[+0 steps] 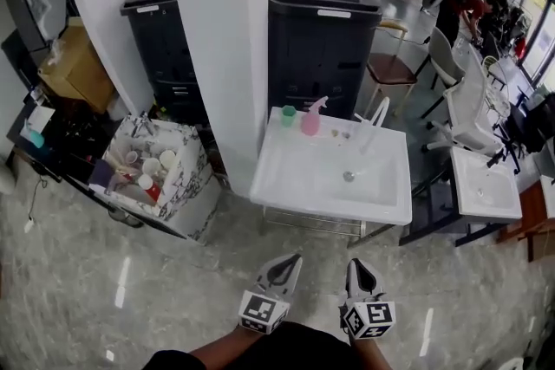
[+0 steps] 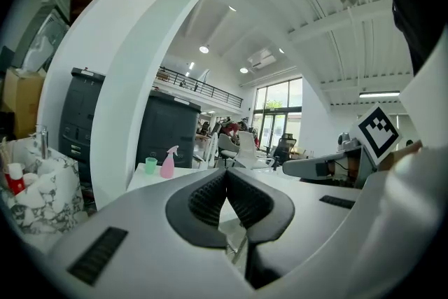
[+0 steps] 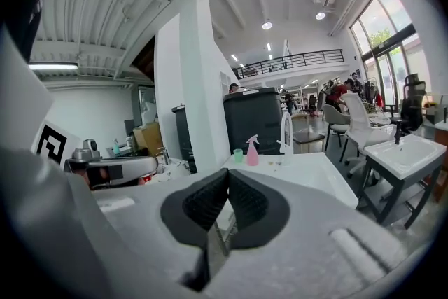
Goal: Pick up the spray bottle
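Clenched shut on nothing, the left tool (image 2: 225, 177) has its ribbed pads pressed together; the right tool (image 3: 227, 177) is the same, pads meeting and empty. They are held side by side low over the glossy floor (image 1: 130, 290), both pointing toward a white sink (image 1: 286, 182) well ahead of them. The pink spray bottle (image 1: 310, 119) stands upright on the sink's back ledge, near its left corner, just beside a green cup (image 1: 288, 115) on its left and well apart from both tools. A white faucet (image 1: 373, 121) rises farther right along that ledge. Behind the sink stands a dark cabinet (image 1: 321, 39), and a white pillar (image 1: 221, 48) rises at the sink's left, with a patterned box (image 1: 186, 186) of small containers beyond it.
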Demonstrator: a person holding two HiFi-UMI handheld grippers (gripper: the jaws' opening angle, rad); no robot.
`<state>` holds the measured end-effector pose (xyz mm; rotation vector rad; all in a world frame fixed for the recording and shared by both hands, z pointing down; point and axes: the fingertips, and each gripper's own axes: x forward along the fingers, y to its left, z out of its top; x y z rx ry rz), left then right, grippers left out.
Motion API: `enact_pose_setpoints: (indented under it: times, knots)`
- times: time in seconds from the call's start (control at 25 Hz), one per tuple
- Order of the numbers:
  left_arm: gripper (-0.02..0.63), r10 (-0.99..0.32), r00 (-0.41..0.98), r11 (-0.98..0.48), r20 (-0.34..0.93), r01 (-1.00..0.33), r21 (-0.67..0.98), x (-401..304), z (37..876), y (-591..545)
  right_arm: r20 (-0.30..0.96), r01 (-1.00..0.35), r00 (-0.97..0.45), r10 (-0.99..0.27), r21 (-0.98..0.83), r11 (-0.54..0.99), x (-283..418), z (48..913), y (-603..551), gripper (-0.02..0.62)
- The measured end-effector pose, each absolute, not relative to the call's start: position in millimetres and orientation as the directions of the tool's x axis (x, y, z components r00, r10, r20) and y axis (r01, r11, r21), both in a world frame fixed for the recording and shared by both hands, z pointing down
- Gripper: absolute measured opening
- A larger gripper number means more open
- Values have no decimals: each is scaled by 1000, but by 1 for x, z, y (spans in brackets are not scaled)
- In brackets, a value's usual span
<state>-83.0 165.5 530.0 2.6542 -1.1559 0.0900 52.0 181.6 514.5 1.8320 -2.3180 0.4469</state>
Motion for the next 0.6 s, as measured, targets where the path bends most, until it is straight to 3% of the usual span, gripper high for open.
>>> enact_pose_setpoints:
  times: [0.6]
  knots:
    - [17, -668, 729, -693, 152, -683, 229, -112, 550, 69, 344, -980, -197, -918, -92, 176, 17, 532, 92, -2]
